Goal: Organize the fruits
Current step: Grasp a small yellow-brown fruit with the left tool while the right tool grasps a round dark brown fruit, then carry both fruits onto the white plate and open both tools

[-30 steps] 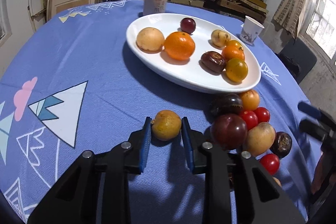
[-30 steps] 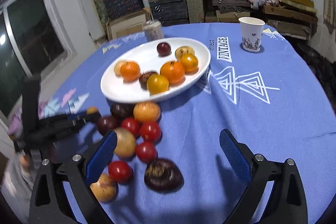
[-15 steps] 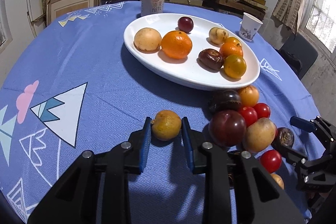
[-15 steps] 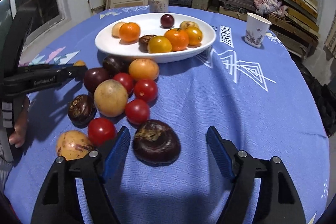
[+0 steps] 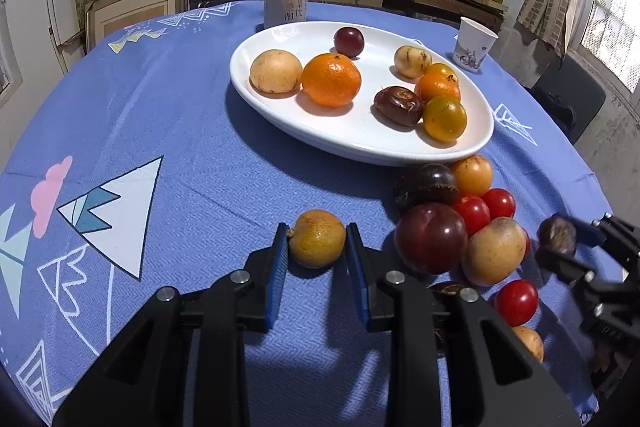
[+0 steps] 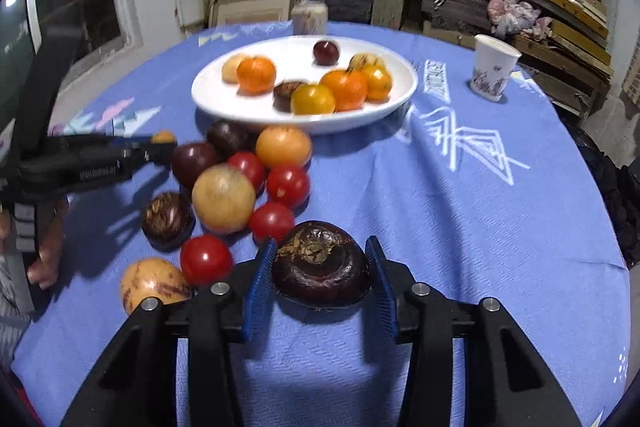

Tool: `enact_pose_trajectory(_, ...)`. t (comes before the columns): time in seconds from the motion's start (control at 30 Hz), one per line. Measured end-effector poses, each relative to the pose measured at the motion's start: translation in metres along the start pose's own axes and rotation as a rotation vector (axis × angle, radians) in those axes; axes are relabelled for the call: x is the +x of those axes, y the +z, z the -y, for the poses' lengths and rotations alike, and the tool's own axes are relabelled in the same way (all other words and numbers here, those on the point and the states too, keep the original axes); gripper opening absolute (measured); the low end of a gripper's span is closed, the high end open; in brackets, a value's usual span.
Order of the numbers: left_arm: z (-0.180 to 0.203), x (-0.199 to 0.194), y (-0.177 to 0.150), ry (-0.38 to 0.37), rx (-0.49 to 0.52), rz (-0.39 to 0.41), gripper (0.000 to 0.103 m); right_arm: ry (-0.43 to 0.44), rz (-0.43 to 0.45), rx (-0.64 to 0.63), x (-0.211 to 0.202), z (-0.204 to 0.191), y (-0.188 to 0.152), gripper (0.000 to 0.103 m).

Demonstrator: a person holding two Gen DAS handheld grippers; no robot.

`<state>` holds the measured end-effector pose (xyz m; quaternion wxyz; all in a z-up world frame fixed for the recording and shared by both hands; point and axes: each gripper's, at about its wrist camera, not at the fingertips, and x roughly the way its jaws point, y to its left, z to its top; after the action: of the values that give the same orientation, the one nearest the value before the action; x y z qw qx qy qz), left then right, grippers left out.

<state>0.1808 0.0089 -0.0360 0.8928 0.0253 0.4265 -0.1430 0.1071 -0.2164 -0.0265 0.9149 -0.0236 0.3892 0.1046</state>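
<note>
Both tools bracket loose fruit on the blue patterned tablecloth [image 5: 192,131], presumably bound for the white oval plate [image 5: 360,143]: the left gripper [image 5: 317,247] pinches a small yellow-orange citrus [image 5: 317,243], while the right gripper [image 6: 320,269] closes snugly around a dark brown flattened water chestnut [image 6: 322,277].

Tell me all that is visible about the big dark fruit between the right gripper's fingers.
The dark fruit is squat, round and glossy purple-brown, with a dry, brownish scab on top. It sits upright on the blue tablecloth, between the blue-padded fingers of the right gripper. Whether they press on it is unclear.
</note>
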Motion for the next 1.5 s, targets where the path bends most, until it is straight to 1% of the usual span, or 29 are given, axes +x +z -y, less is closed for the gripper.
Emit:
enact_pose_trajectory(0.07,0.001,0.002,0.0,0.006,0.005,-0.006,0.028,0.0,-0.008,0.025,0.002,0.006,0.001,0.047)
enact_pose_trajectory(0.13,0.001,0.003,-0.001,0.013,0.005,-0.012,0.028,-0.005,-0.023,0.012,0.006,0.003,0.001,0.047)
enact_pose_trajectory(0.23,0.0,-0.001,0.001,0.009,-0.005,0.011,0.028,0.001,0.005,0.01,0.0,0.002,0.003,0.047)
enact_pose_trajectory(0.3,-0.001,-0.005,0.002,0.015,-0.011,0.03,0.028,0.003,0.007,0.016,0.0,0.002,0.004,0.047)
enact_pose_trajectory(0.37,-0.002,-0.011,0.007,0.004,-0.022,0.051,0.028,0.034,0.002,0.022,0.001,0.003,0.011,0.047)
enact_pose_trajectory(0.43,-0.004,-0.02,0.02,-0.013,-0.047,0.077,0.028,0.058,0.023,0.029,-0.004,0.004,0.029,0.047)
enact_pose_trajectory(0.5,-0.003,-0.03,0.04,-0.008,-0.051,0.118,0.028,0.064,0.057,0.032,-0.011,0.008,0.053,0.047)
enact_pose_trajectory(0.57,-0.002,-0.037,0.061,-0.007,-0.055,0.153,0.028,0.057,0.109,0.037,-0.019,0.011,0.086,0.046)
enact_pose_trajectory(0.63,0.0,-0.037,0.08,-0.012,-0.06,0.173,0.028,0.063,0.145,0.042,-0.021,0.012,0.113,0.046)
enact_pose_trajectory(0.7,0.0,-0.031,0.097,-0.017,-0.074,0.181,0.028,0.072,0.158,0.051,-0.014,0.012,0.138,0.046)
enact_pose_trajectory(0.77,-0.002,-0.018,0.113,-0.018,-0.089,0.171,0.028,0.08,0.153,0.051,0.002,0.011,0.155,0.046)
enact_pose_trajectory(0.83,-0.003,-0.002,0.127,-0.003,-0.084,0.151,0.028,0.083,0.128,0.048,0.021,0.007,0.164,0.046)
enact_pose_trajectory(0.93,-0.008,0.025,0.145,0.031,-0.071,0.116,0.028,0.079,0.079,0.027,0.053,0.001,0.173,0.046)
enact_pose_trajectory(1.03,-0.016,0.049,0.156,0.049,-0.076,0.088,0.028,0.085,0.037,0.019,0.084,-0.003,0.177,0.047)
enact_pose_trajectory(1.13,-0.025,0.07,0.163,0.034,-0.095,0.061,0.028,0.072,0.002,-0.007,0.106,-0.007,0.177,0.047)
enact_pose_trajectory(1.23,-0.027,0.084,0.167,0.034,-0.086,0.05,0.028,0.067,-0.016,-0.006,0.12,-0.005,0.179,0.047)
enact_pose_trajectory(1.33,-0.027,0.096,0.168,0.04,-0.075,0.036,0.028,0.068,-0.04,-0.003,0.13,-0.002,0.176,0.047)
enact_pose_trajectory(1.4,-0.029,0.103,0.167,0.04,-0.091,0.023,0.028,0.075,-0.06,0.0,0.136,-0.001,0.174,0.047)
enact_pose_trajectory(1.5,-0.03,0.106,0.164,0.029,-0.096,0.012,0.028,0.083,-0.056,0.005,0.136,-0.002,0.172,0.047)
